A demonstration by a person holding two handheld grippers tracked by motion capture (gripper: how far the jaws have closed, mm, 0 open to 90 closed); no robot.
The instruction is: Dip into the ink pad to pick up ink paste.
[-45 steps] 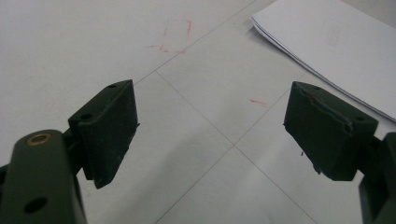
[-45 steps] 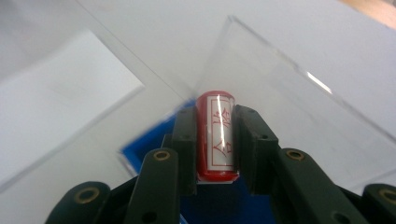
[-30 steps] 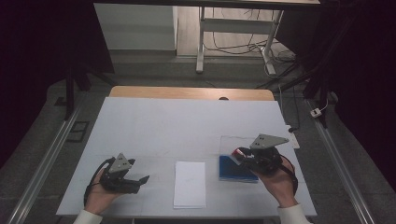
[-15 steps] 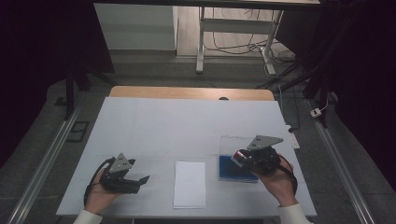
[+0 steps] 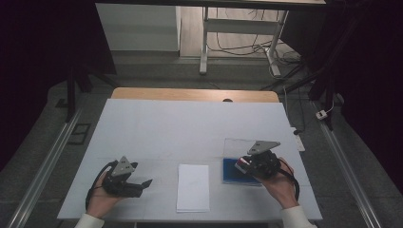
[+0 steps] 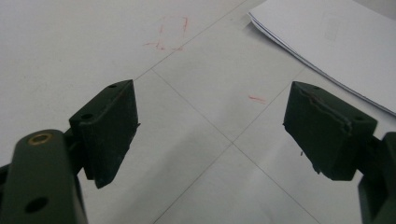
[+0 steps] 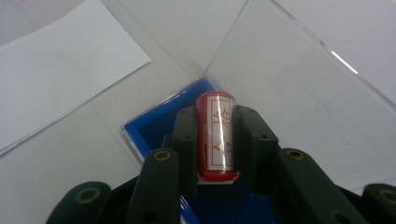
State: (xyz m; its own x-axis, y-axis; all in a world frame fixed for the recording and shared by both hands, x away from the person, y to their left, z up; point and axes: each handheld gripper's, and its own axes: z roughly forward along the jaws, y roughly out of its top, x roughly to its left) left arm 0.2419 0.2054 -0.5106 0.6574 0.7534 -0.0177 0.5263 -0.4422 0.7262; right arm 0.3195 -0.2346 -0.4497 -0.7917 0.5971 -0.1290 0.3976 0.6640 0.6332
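My right gripper is shut on a red cylindrical stamp whose white label bears red characters. It hovers just over a blue ink pad in a clear case with its lid laid open. In the high view the right gripper sits at the right front over the blue pad. My left gripper rests at the left front, pointing right toward the paper. Its jaws stand wide apart over the bare tabletop, left gripper holding nothing.
A small stack of white paper lies between the two hands near the front edge, and its corner is just ahead of the left jaws. Faint red stamp marks are on the white table. The far half is bare.
The right hand has sunk a little toward the blue pad, still holding the stamp. The left hand has stayed put.
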